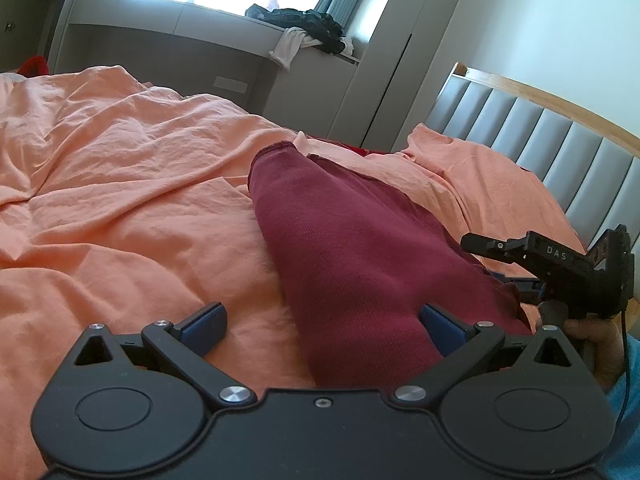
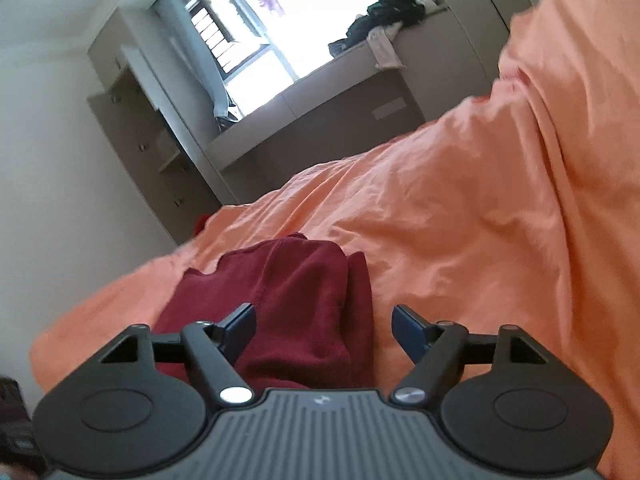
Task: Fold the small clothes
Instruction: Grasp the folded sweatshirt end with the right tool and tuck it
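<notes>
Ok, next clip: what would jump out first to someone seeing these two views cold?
The rumpled orange bedsheet fills most of both views, and the dark red knit garment lies on it as a long folded strip. It runs between the open jaws of the left hand-held gripper, while the right hand-held gripper, also open, hovers at its other end. Behind, a pile of dark clothes sits on the grey window ledge.

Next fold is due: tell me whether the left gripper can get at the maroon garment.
Probably yes: the left gripper is open, the maroon garment lies unobstructed on the orange bedsheet directly ahead, between its fingers.
</notes>
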Demonstrator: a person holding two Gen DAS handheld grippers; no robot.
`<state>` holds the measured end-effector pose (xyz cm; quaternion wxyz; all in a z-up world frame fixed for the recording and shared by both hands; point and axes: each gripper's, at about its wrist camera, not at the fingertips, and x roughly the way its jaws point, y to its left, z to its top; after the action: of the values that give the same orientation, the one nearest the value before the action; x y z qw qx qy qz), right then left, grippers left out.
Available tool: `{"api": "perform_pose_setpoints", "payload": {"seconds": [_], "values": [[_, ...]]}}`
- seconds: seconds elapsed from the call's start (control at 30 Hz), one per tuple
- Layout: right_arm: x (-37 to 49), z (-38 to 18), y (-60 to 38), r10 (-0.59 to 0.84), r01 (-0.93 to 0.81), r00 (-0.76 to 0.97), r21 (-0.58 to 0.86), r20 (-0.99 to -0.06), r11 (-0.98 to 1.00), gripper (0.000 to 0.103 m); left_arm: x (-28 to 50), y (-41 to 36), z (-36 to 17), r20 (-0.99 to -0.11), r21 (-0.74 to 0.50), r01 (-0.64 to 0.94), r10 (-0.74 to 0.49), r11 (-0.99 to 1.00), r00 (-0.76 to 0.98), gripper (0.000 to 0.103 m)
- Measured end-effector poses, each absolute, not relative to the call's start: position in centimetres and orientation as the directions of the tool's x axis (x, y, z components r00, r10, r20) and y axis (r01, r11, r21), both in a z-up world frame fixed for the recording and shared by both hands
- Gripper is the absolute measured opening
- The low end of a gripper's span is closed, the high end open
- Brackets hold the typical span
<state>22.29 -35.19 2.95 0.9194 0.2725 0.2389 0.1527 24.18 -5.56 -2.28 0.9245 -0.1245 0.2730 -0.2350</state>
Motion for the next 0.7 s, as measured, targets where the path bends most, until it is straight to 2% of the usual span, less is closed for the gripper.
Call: {"api": "perform_pose_setpoints", "payload": {"seconds": [0.1,0.2,0.27,0.33,0.37,0.5,0.7], "values": [[23.0,2.0,-35.6,0.449,-0.133,0.819,0.642,-0.358,0.755,0.096,24.2,-5.6,-2.3,-0.445,-0.357,0.366,-0.501,0.860,0.742,0.103],[23.4,1.2,-35.3,0.481,-0.132,0.804,0.683,-0.349,0.718,0.101,24.2,-5.6,-2.3,-0.445,-0.357,0.367,-0.502,0.859,0.742,0.103],[23.5,1.1,-34.8,0.483,-0.140,0.804,0.679,-0.347,0.721,0.101,24.2,-5.6,-2.4,-0.445,-0.357,0.367,-0.502,0.859,0.742,0.103],[23.4,1.3,-34.0,0.475,-0.152,0.807,0.653,-0.352,0.742,0.095,24.2,-5.6,-2.3,-0.445,-0.358,0.366,-0.502,0.859,0.742,0.103],[23.3,1.4,-33.6,0.471,-0.157,0.806,0.637,-0.358,0.754,0.087,24.2,-5.6,-2.3,-0.445,-0.357,0.366,-0.501,0.859,0.742,0.103],[22.7,1.8,-31.8,0.425,-0.179,0.825,0.540,-0.373,0.822,0.071,24.2,-5.5,-2.4,-0.444,-0.359,0.370,-0.505,0.857,0.740,0.103],[21.8,2.9,-29.3,0.345,-0.205,0.858,0.363,-0.380,0.909,0.062,24.3,-5.3,-2.6,-0.439,-0.363,0.379,-0.515,0.851,0.736,0.103]]}}
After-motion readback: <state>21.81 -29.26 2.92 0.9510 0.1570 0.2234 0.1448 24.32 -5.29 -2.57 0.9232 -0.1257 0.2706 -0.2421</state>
